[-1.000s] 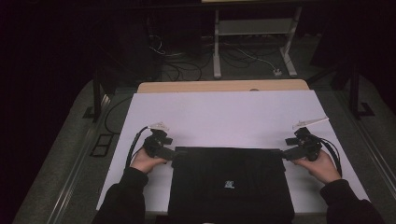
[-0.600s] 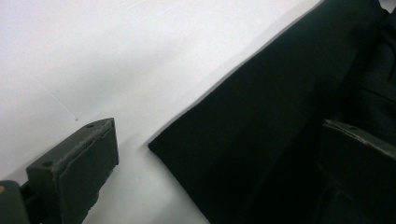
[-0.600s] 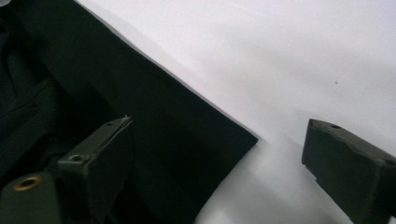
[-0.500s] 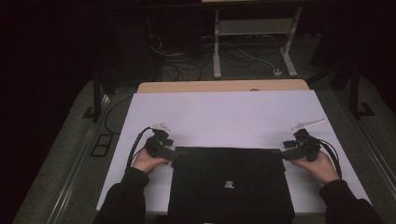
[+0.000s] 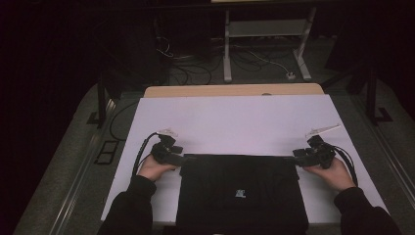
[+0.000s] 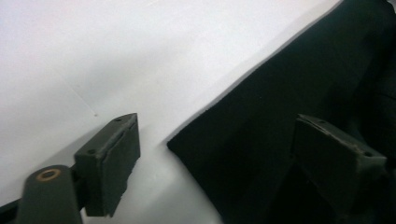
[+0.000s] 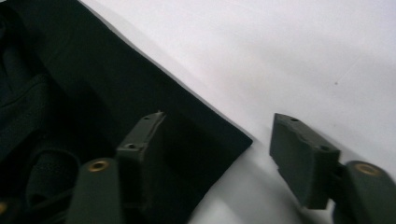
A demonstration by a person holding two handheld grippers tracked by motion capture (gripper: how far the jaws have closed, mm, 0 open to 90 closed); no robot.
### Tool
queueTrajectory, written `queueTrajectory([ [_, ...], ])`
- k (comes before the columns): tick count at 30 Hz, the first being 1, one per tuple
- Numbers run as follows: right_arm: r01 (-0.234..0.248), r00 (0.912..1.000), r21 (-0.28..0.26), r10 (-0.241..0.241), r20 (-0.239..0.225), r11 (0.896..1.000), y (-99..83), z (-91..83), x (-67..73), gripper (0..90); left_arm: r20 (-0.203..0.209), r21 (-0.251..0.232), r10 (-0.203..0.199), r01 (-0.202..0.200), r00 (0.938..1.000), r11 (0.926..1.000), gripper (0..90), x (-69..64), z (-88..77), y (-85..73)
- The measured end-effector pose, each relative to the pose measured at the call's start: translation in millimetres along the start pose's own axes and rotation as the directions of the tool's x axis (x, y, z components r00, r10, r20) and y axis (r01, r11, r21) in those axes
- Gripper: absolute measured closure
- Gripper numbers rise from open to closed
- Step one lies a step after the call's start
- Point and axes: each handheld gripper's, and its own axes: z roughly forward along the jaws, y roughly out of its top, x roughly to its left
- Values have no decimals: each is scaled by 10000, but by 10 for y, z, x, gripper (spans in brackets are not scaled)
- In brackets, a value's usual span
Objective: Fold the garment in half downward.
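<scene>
Black garment [image 5: 242,196]: lies flat on the white table cover [image 5: 235,122], its two far corners sitting between my jaws.
Left gripper [image 5: 182,157]: at the far left corner; my jaws have just been closing, cloth between them, pads not yet pressing.
Right gripper [image 5: 292,158]: at the far right corner [image 7: 233,137], jaws closing likewise, a gap remains.
Done: both tools placed at the corners.
Left, by my reading: pinch both corners, then lift or fold.
</scene>
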Motion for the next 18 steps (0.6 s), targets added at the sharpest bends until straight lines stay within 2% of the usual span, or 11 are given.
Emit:
queueTrajectory([
  [4,16,10000,-56,-16,52,10000,2,9,2,446,-217,-90,76,-78,9997,9999,259,6,-1,0],
  [6,-4,9999,-63,4,106,10000,3,12,4,480,-181,-55,272,-273,9995,9996,331,-1,1,-4],
  [9,-35,9998,-70,37,170,10000,5,20,12,542,-194,-5,305,-305,9993,9995,422,-24,14,4],
  [12,-3,9998,-10,3,207,10000,5,28,17,659,-506,199,551,-541,9972,9983,593,-53,22,13],
  [14,-135,9995,38,133,283,9999,7,29,7,765,-326,253,376,-367,9988,9990,703,-55,32,11],
  [15,-316,9991,94,313,302,9995,6,30,-5,816,-351,404,434,-420,9984,9983,743,-57,29,15],
  [16,-494,9986,116,492,211,9987,4,33,-20,840,-345,510,409,-391,9986,9979,804,-58,31,22],
  [18,-619,9979,151,616,182,9980,6,31,-23,857,-332,576,189,-169,9993,9982,834,-67,30,34],
])
